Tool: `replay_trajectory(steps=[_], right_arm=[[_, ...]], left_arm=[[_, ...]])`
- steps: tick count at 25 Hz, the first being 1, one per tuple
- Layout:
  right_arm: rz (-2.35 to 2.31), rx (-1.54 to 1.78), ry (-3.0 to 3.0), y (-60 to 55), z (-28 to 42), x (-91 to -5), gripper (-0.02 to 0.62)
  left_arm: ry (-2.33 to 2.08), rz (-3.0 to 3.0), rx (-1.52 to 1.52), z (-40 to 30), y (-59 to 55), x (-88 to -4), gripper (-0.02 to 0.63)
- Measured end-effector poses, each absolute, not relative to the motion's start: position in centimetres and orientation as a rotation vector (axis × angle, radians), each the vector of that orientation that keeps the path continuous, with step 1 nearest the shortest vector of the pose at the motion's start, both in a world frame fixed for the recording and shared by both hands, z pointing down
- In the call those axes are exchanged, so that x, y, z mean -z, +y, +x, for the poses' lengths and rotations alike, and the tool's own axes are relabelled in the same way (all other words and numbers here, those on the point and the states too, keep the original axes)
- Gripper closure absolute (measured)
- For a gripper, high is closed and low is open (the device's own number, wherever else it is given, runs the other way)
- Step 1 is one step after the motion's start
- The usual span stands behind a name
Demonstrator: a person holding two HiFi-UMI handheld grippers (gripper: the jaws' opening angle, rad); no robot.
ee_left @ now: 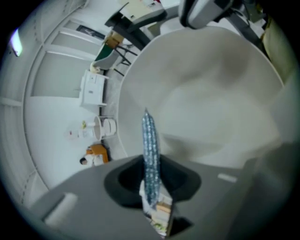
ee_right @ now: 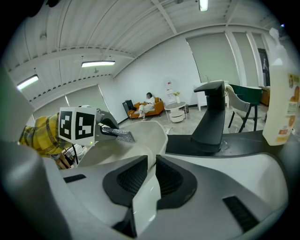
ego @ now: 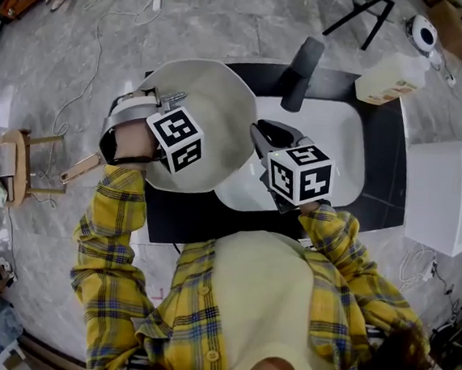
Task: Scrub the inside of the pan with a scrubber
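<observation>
Cream pan point(ego: 215, 97) sits at the left end of the sink point(ego: 346, 130), secured by its rim alone: the right gripper point(ee_right: 151, 180) has its fingers closed on that thin edge. The left gripper point(ee_left: 151, 183) has its fingers clamped on a thin silvery scrubber point(ee_left: 150, 140), poised over the pan's inside; contact cannot be confirmed.

Risk: scrubbing pressure may twist the pan in the rim hold and drop it into the sink. The scrubber, pinched edge-on, may fold.

A black surface point(ego: 392, 155) surrounds the sink, with a bottle point(ego: 387, 80) behind the sink's right end. Grey stone floor point(ego: 231, 17) lies beyond the sink.
</observation>
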State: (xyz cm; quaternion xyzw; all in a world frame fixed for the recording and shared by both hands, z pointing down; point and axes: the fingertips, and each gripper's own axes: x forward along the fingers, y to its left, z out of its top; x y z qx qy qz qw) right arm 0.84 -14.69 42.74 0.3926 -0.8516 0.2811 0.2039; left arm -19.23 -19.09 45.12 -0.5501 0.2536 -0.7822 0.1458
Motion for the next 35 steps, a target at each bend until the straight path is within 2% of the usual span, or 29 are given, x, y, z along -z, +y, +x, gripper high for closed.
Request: replay_trajectory(steps=[19,35], right_arm=[[1.111,-0.790,-2.366,-14.7,0.9,-42.8,0.577],[1.119,-0.790,-2.369,-14.8,1.0,-42.9,0.577]], left_arm=[[1.127,-1.701,1.946,-18.1,-23.1,-44.4,0.518],[1.232,-1.940,1.751,-15.7,-22.6,-45.3,0.518]])
